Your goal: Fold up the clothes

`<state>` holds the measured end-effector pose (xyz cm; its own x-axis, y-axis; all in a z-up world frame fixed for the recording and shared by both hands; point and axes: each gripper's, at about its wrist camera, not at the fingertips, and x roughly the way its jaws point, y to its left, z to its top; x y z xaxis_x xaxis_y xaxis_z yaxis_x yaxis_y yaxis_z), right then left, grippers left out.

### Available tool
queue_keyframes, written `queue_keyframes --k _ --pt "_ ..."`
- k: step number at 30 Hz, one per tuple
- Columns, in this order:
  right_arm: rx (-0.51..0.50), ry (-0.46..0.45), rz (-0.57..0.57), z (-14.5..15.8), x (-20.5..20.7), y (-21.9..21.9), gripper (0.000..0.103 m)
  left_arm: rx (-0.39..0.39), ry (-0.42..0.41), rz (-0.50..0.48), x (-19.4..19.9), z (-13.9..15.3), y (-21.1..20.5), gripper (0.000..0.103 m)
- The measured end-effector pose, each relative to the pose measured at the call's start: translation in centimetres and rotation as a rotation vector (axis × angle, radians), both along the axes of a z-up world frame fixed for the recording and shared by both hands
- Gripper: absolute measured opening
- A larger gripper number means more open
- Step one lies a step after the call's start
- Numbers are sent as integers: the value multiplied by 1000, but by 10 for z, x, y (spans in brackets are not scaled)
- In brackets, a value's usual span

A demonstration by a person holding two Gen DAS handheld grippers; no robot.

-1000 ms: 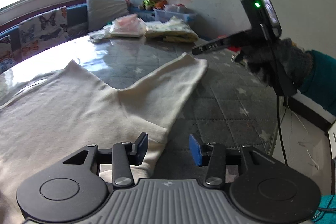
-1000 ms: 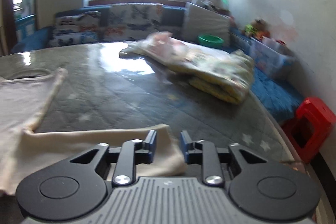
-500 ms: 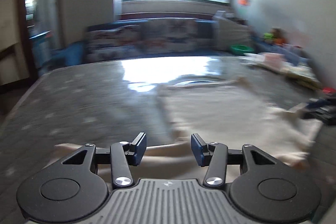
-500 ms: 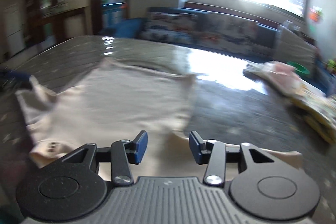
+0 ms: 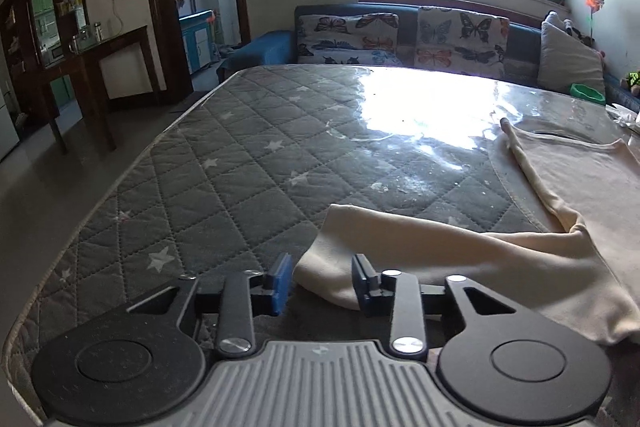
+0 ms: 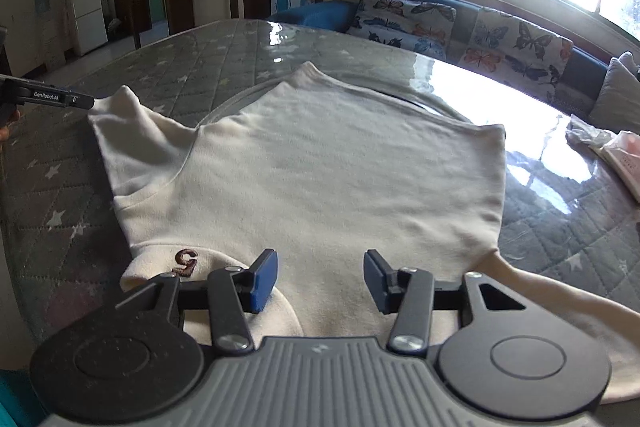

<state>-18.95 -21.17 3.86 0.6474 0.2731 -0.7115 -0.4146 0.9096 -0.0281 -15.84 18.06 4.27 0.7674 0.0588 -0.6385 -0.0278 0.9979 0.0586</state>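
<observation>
Across the grey quilted star-print mattress under its glossy clear cover [image 5: 256, 163] lies the cream long-sleeved fleece sweatshirt [image 6: 340, 179], spread flat with its body between the two tools and a small dark-red embroidered mark [image 6: 185, 261] close to the right one. It looks soft, light and floppy, so it should crease readily yet sag and slide on that slick plastic; cuffs and hem corners seem the best places to pinch. Now the sleeve's cuff end [image 5: 332, 267] sits right between the fingers of the left gripper [image 5: 320, 281], jaws apart, apparently just short of biting. Over on the other side the right gripper [image 6: 320, 277] hangs wide open above the garment's near edge, holding nothing. Far off, butterfly-print sofa cushions [image 5: 400, 35] line the window wall.
</observation>
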Motion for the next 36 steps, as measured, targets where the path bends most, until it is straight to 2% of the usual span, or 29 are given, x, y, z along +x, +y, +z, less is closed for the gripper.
queue_keyframes --k 6,8,14,21,25,27,29,31,36 --pt "-6 14 -1 -3 3 2 49 11 -14 -13 8 -1 -2 31" --pt "-8 16 -2 -3 4 2 49 -1 -2 -33 12 -3 -3 20" --pt "-5 15 -7 -4 4 2 50 -31 13 -44 11 -9 4 4" --pt "-2 14 -8 -5 4 2 51 -22 -61 -15 -15 10 13 2" --pt "-4 12 -5 -5 4 3 51 -52 -32 -7 -14 12 25 3" --pt "-6 12 -5 -5 4 3 52 -67 -22 -15 -9 10 24 8" --pt "-8 11 -7 -5 3 3 52 -70 -16 -24 -4 8 19 23" --pt "-8 12 -8 -5 3 3 52 -57 -10 -37 2 6 13 32" --pt "-10 13 -8 -5 3 4 52 -67 31 -36 16 -7 11 34"
